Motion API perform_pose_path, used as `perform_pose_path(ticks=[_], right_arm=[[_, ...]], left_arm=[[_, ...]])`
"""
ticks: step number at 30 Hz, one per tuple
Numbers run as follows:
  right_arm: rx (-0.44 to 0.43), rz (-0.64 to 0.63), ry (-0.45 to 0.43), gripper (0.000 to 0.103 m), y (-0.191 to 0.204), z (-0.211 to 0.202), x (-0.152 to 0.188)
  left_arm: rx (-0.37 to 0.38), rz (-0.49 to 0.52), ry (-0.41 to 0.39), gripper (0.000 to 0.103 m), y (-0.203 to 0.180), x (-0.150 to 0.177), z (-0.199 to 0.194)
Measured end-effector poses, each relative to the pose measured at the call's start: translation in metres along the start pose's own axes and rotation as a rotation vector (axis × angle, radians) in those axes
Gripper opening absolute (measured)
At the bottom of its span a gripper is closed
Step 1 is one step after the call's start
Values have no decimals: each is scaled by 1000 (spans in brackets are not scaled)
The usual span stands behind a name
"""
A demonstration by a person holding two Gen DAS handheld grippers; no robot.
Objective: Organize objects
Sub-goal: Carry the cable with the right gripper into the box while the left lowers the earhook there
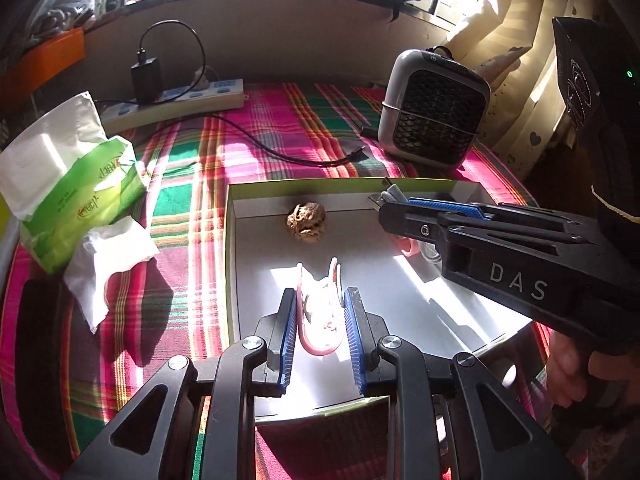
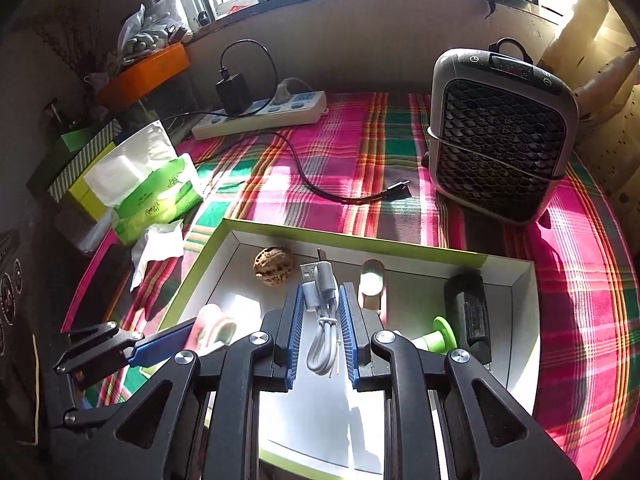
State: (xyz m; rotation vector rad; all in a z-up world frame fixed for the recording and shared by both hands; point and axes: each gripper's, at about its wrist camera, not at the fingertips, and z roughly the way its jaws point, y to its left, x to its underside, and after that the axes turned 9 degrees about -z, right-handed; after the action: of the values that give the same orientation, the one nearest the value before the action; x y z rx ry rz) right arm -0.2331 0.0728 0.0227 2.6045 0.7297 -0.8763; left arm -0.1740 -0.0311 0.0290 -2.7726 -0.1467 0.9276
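Note:
A shallow white box with a green rim [image 1: 229, 264] [image 2: 360, 236] lies on the plaid cloth. My left gripper [image 1: 322, 308] is shut on a pink and white hair clip [image 1: 320, 316], low over the box floor. My right gripper [image 2: 320, 304] is shut on a coiled grey USB cable [image 2: 322, 320] above the box; the right gripper also shows in the left wrist view [image 1: 436, 210]. A walnut [image 1: 306, 222] [image 2: 274, 266] lies at the box's far side. The left gripper's fingers [image 2: 160, 344] show in the right wrist view beside the pink clip [image 2: 212, 328].
In the box lie a pink round object [image 2: 372, 280], a green-capped item [image 2: 438, 334] and a black block [image 2: 468, 312]. A small fan heater [image 2: 500, 136], a power strip [image 2: 260, 116], a loose black cable [image 2: 320, 192] and a tissue pack [image 2: 152, 188] sit on the cloth.

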Motion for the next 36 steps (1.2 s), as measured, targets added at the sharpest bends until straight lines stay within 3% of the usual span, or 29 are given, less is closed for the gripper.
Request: perform_pose_path(ticks=[19,36], right_arm=[[7,9,65,20,-4,32,-6],[8,6,69,20,-1,35,-6]], left_arm=[[-55,43,35,21,-4,-3,21],[-88,76,44,22,-8,-2,25]])
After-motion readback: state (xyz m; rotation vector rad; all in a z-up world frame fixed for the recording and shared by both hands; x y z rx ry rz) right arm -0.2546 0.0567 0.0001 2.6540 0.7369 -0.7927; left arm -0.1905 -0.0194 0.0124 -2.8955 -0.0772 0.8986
